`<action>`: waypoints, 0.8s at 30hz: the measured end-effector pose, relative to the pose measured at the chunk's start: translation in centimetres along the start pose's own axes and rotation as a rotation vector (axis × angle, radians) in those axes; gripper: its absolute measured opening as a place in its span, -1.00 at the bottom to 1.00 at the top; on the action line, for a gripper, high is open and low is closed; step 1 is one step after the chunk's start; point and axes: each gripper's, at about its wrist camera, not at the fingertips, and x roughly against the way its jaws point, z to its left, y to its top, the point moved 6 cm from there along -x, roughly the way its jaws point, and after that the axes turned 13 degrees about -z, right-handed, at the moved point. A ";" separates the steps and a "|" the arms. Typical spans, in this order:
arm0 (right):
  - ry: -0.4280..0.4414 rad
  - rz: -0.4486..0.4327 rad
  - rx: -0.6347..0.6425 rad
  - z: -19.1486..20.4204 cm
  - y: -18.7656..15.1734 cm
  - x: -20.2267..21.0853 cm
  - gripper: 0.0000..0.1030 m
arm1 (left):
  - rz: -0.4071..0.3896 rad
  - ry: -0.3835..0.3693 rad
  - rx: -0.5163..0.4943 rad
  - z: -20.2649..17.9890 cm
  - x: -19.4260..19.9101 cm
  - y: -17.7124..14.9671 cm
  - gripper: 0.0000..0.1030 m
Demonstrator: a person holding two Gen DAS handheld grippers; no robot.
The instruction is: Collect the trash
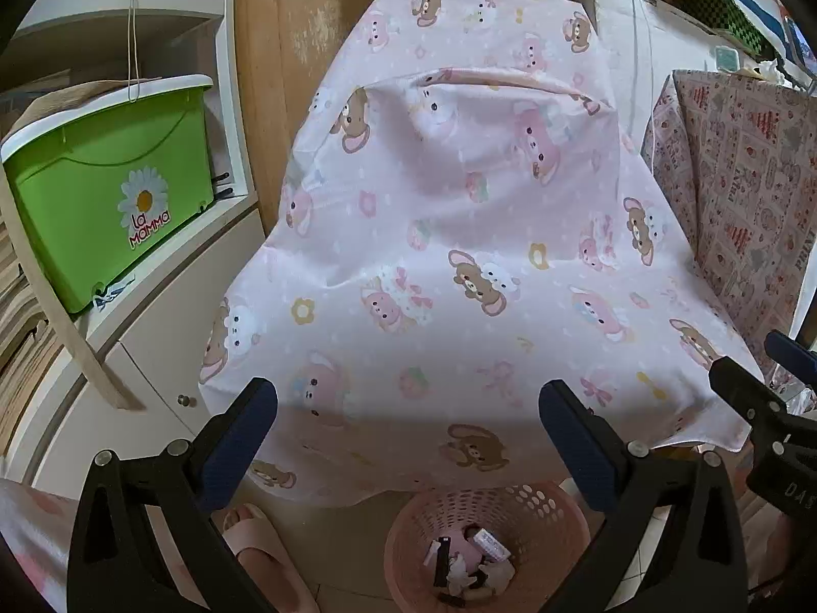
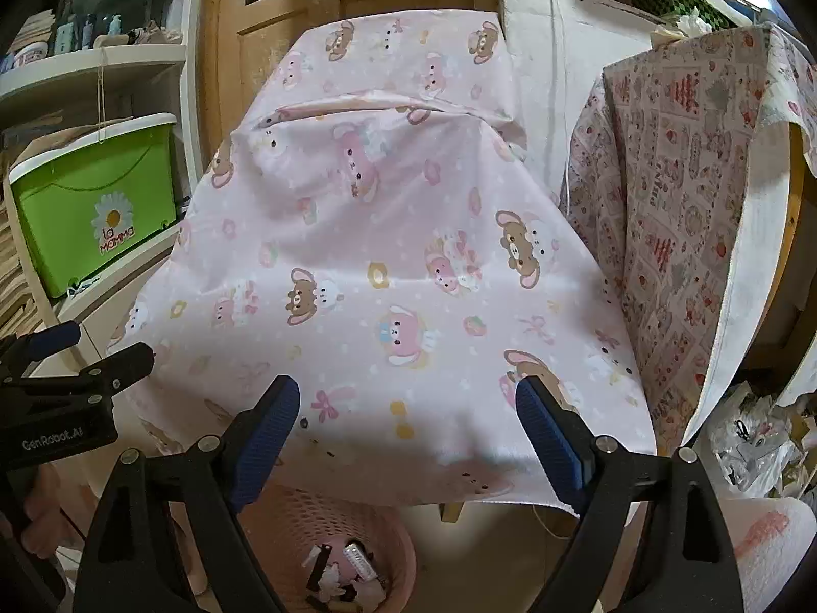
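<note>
Left wrist view: the left gripper stands wide open with nothing between its blue pads. Below and between them, on the floor, sits the pink basket; the trash lies in its bottom, clear of both fingers. A pink cloth covers the table ahead. The right gripper shows at the right edge.

Right wrist view: the right gripper is open wide and empty. The basket sits low beside the left finger, with the trash inside, untouched.
</note>
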 end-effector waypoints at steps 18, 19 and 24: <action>0.001 0.007 0.039 0.7 -0.4 0.0 0.71 | 0.006 0.004 -0.011 -0.2 -0.1 -0.2 0.98; 0.002 0.006 0.042 0.7 -0.4 0.0 0.71 | 0.006 0.005 -0.013 -0.2 -0.2 -0.1 0.98; 0.005 0.007 0.053 0.9 -0.5 0.0 0.71 | 0.008 0.005 -0.013 -0.2 -0.2 -0.3 0.98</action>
